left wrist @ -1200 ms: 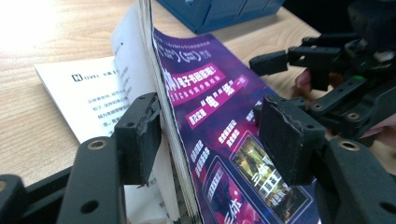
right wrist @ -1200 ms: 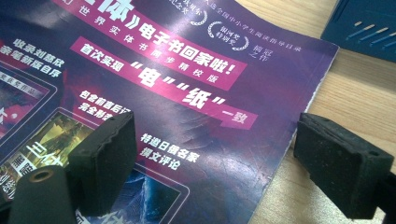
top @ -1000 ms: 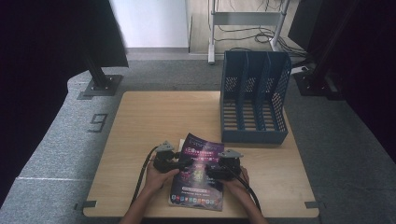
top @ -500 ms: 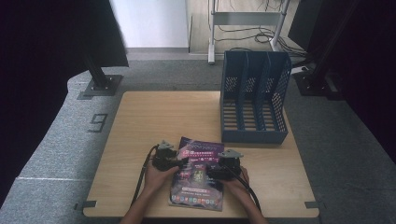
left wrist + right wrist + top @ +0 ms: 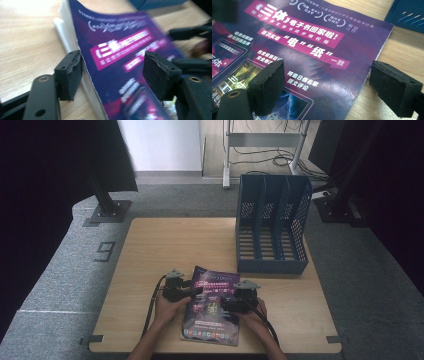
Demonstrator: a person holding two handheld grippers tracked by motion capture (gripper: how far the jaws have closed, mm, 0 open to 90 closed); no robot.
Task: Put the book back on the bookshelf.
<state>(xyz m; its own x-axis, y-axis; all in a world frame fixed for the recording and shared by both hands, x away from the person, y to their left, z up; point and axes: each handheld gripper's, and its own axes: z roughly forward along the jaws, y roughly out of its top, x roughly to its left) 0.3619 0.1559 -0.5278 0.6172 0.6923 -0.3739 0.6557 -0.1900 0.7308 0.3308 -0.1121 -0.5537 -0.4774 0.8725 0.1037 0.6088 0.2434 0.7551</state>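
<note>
While the purple book (image 5: pixel 212 307) lies flat on the wooden counter (image 5: pixel 165 250) near its front edge, both hands rest at its sides, each with a tool. The left tool (image 5: pixel 196 291) sits at the book's left edge in the high view, its jaws pointing in over the cover. In the left gripper view the left tool (image 5: pixel 112 72) has its jaws wide apart, and they have just been opening: one pad (image 5: pixel 71 72) stands beside the spine edge and the white page block, the other pad (image 5: pixel 160 73) hangs over the cover, and neither presses on the book (image 5: pixel 117 65). That picture is blurred, so whether the left pad brushes the page edge I cannot tell.

The right tool (image 5: pixel 226 301) sits over the right half of the cover in the high view, held by the right hand (image 5: pixel 250 315). In the right gripper view the right tool (image 5: pixel 332 87) also has its jaws apart: one pad (image 5: pixel 268 85) is over the printed cover, the other pad (image 5: pixel 394 87) is past the book's edge above bare wood, with the edge of the book (image 5: pixel 317 50) running between them. Nothing is clamped.

A blue file rack (image 5: pixel 272 227) with three slots stands upright at the far right of the counter, well apart from the book. A dark cable (image 5: pixel 152 300) trails from the left tool toward the front edge.
</note>
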